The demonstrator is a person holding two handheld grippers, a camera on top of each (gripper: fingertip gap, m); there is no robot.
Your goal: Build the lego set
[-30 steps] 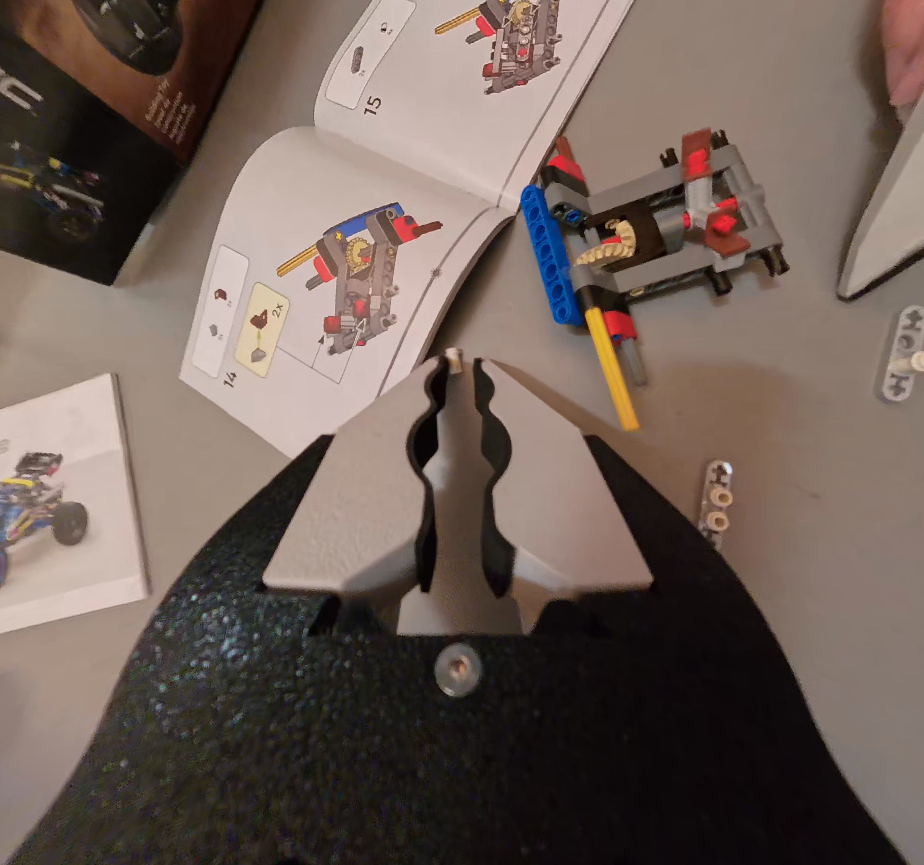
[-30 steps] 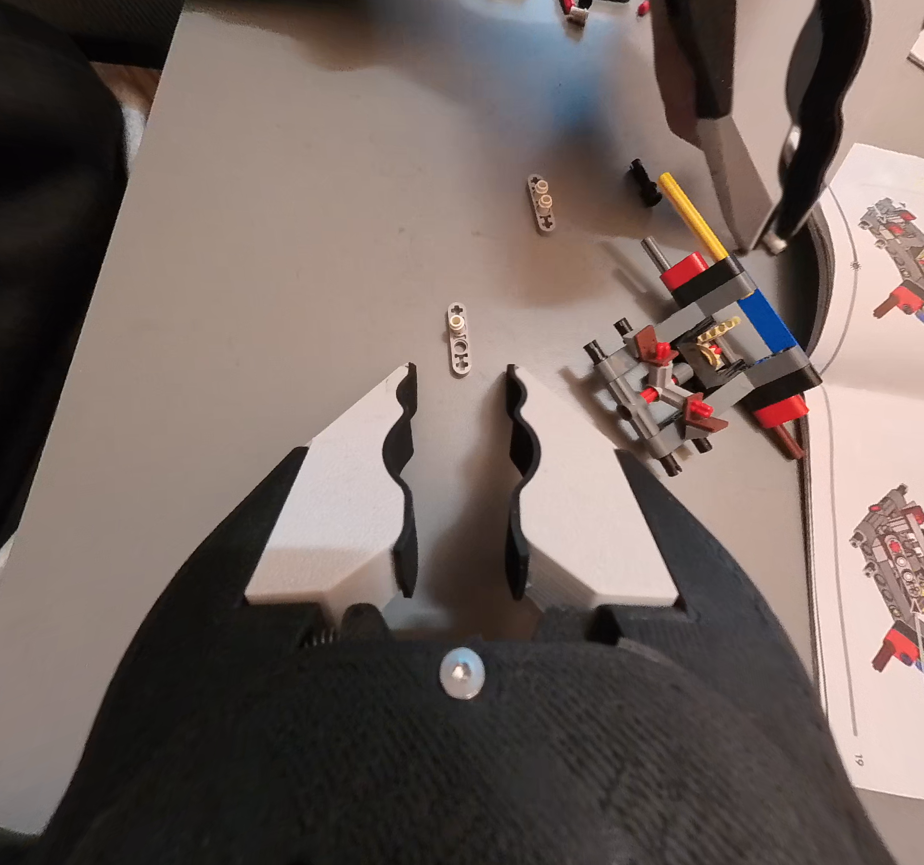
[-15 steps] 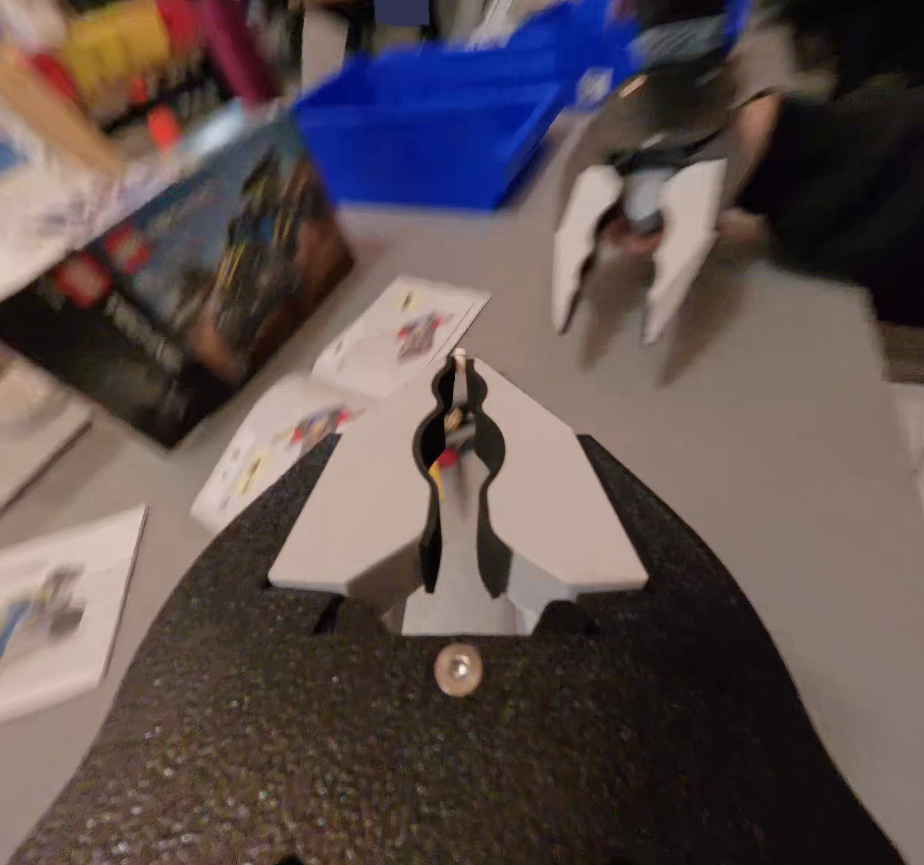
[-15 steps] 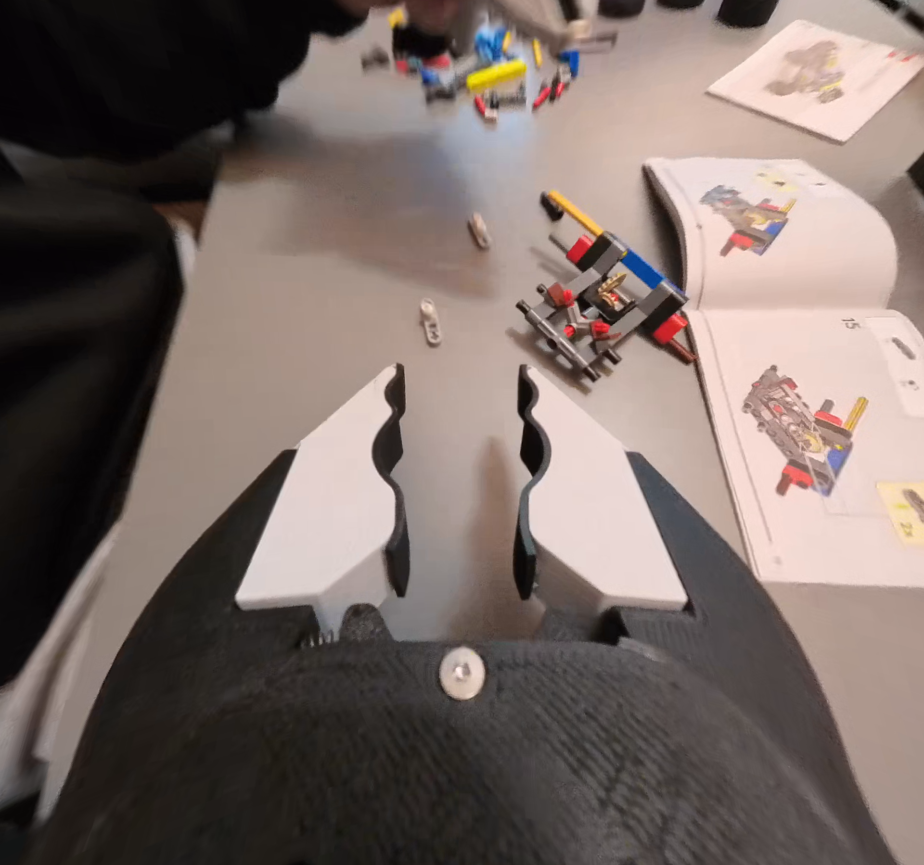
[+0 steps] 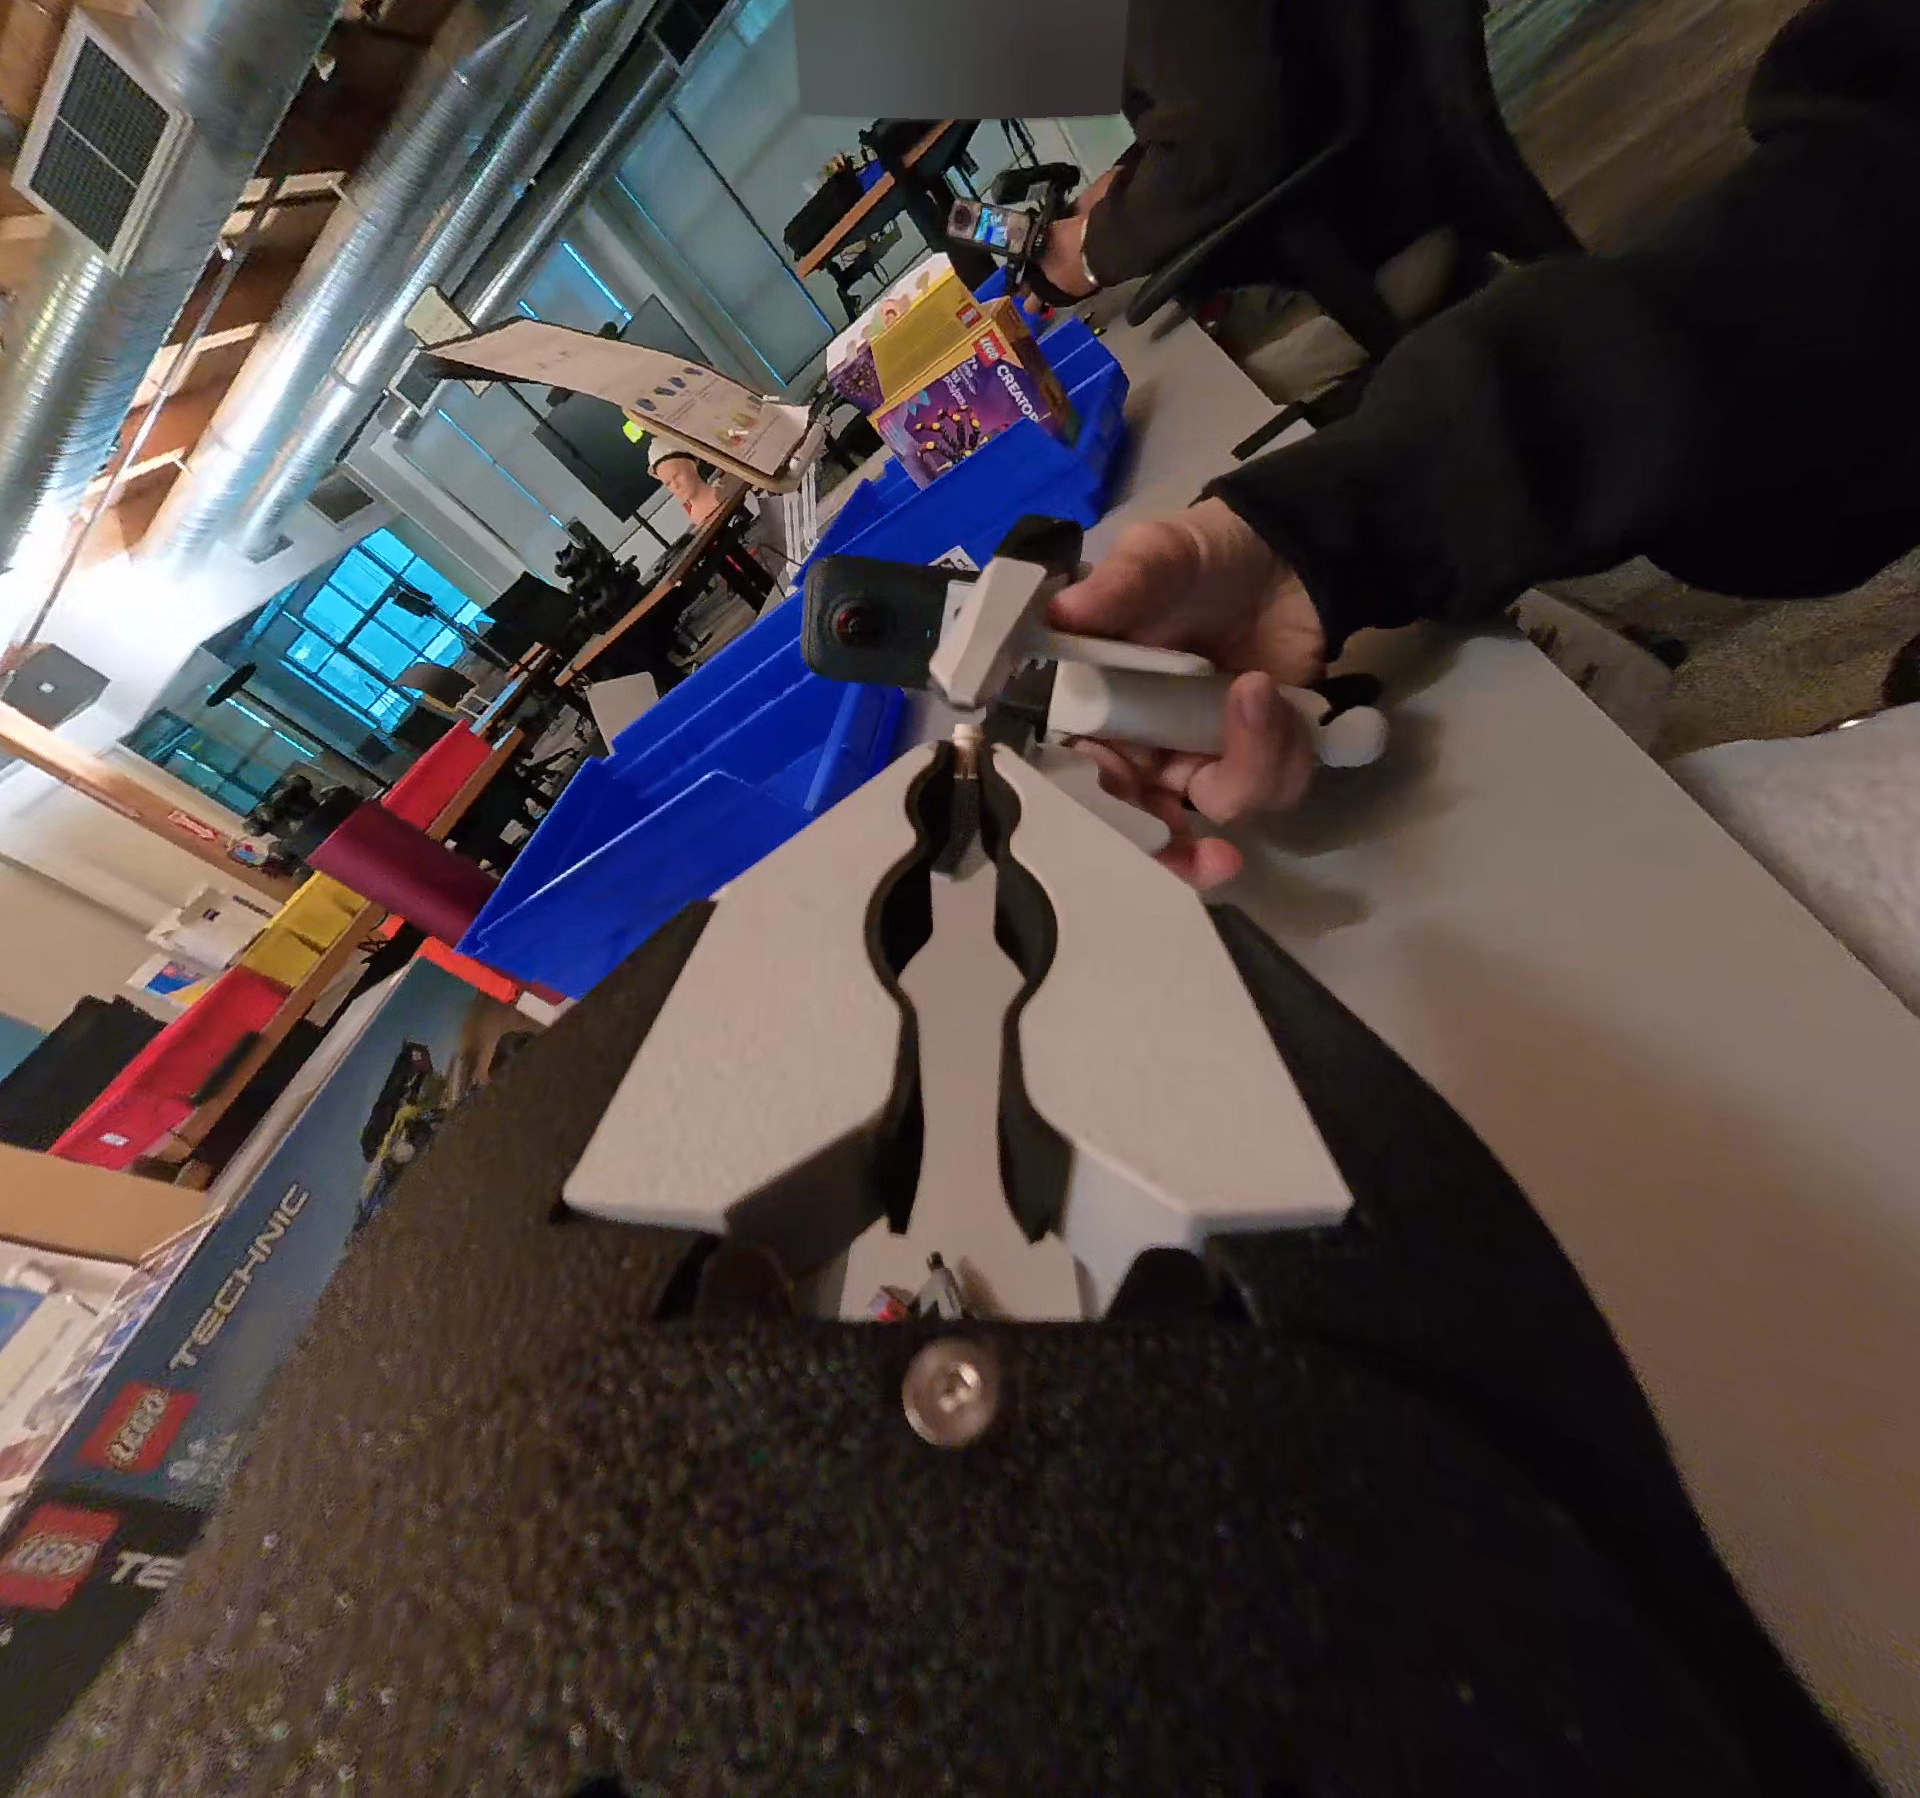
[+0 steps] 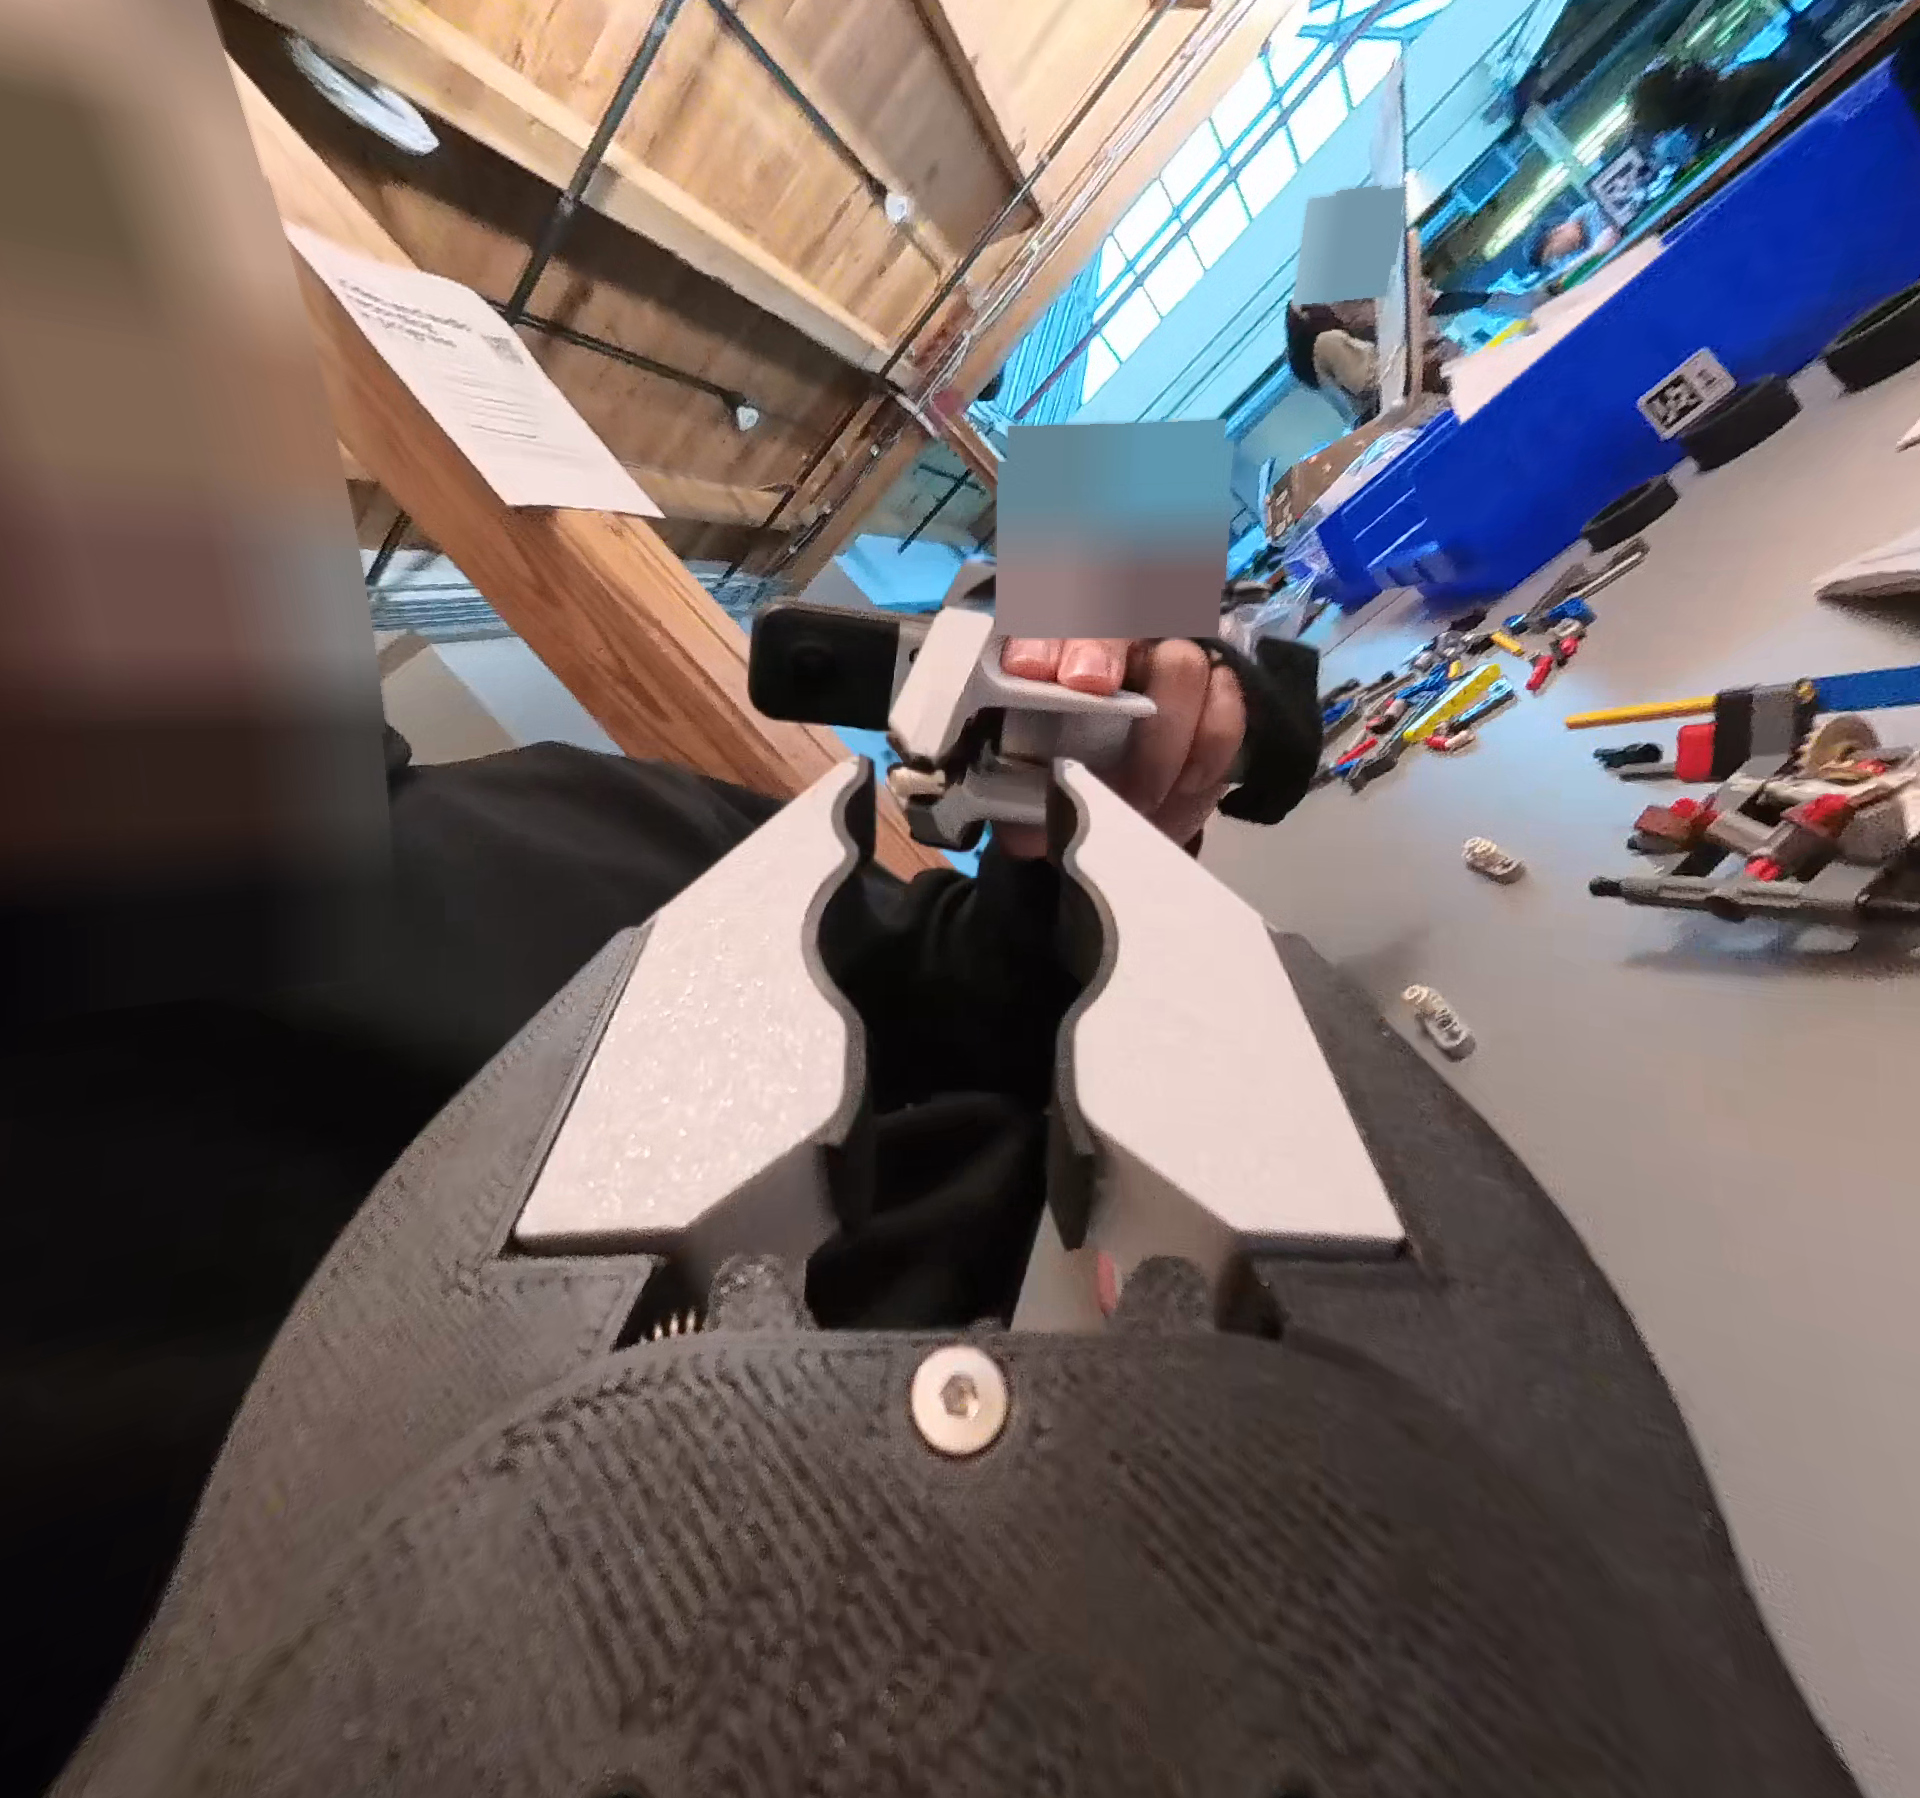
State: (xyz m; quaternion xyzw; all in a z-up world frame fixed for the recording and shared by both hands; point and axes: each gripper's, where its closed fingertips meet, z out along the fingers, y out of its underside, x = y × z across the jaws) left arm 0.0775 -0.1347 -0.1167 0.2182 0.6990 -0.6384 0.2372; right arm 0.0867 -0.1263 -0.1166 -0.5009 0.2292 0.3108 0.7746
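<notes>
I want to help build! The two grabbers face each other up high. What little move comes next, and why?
Probably ease the open right gripper forward around the small pale peg pinched in the left gripper tips, to take it: they face each other closely.

Both wrist views, raised and tilted over the grey table point(image 6: 1558, 1177), face each other closely.
</notes>
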